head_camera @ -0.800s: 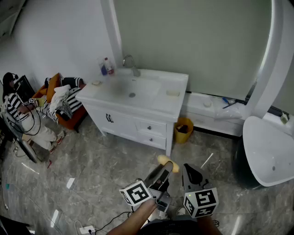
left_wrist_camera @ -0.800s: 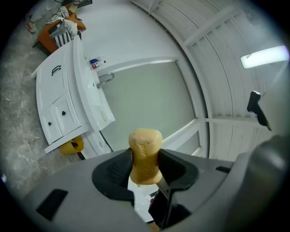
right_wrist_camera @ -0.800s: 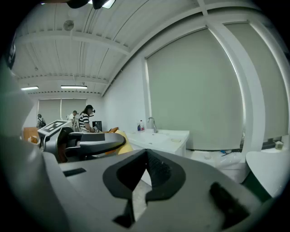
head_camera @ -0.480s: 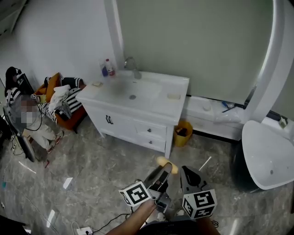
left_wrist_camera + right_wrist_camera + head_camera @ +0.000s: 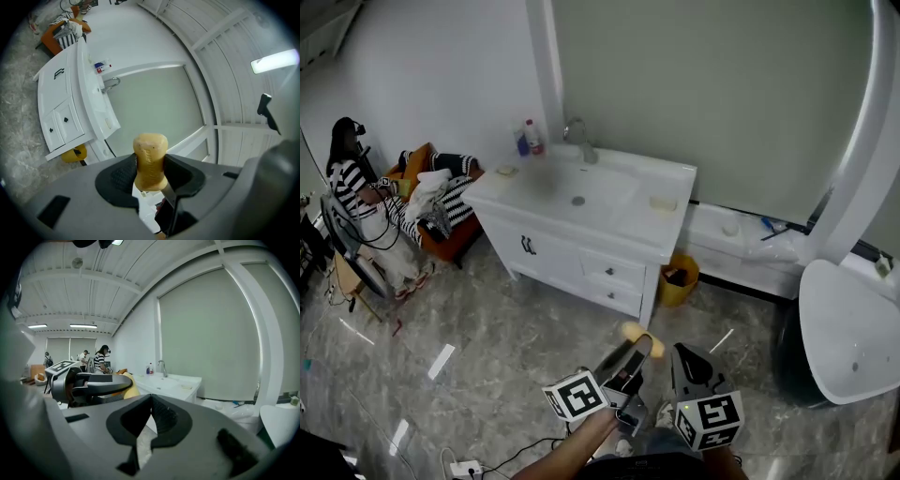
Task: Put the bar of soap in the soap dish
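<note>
**Tan rounded bar of soap [image 5: 633, 329] in the left tool [image 5: 641, 345]**

Its pads are pressing the soap from both sides above the grey marble floor [image 5: 516, 328]. The right tool [image 5: 682, 352], at its three o'clock, is sitting closed and empty. The white vanity surface [image 5: 628, 217] is standing well apart at twelve o'clock.

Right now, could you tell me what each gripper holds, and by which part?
The left gripper clamps the bar of soap by its near end; the right gripper is shut, empty.
</note>
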Motion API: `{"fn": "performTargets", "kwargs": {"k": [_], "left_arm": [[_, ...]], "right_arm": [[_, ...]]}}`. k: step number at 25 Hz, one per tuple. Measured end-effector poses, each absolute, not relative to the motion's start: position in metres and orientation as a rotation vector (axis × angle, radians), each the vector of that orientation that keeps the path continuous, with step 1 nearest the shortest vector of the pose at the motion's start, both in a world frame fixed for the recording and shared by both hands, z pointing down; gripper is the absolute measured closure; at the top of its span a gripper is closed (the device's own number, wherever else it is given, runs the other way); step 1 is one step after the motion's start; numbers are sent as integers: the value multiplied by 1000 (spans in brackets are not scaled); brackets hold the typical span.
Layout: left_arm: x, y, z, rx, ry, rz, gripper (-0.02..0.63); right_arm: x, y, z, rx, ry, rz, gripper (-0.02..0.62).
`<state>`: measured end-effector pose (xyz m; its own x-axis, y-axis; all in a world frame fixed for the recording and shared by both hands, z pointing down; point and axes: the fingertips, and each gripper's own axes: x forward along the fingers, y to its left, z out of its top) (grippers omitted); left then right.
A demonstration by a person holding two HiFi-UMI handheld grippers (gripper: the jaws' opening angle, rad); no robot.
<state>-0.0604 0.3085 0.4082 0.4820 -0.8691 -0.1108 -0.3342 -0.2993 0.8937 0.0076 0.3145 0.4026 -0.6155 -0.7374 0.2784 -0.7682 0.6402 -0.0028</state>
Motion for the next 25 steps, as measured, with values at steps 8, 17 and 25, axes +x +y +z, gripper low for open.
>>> {"fn": "performTargets", "kwargs": {"k": [8, 17, 25], "left_arm": [[-41, 269, 409, 1852, -1021, -760, 423], [-16, 209, 410, 1825, -1036, -749, 423], [7, 158, 410, 1840, -1052, -731, 423]], "right_arm": [[23, 274, 405, 1186, -2639, 190, 583], [52, 213, 405, 1180, -2644, 218, 583], [71, 164, 411, 1147, -2665, 262, 583]]}}
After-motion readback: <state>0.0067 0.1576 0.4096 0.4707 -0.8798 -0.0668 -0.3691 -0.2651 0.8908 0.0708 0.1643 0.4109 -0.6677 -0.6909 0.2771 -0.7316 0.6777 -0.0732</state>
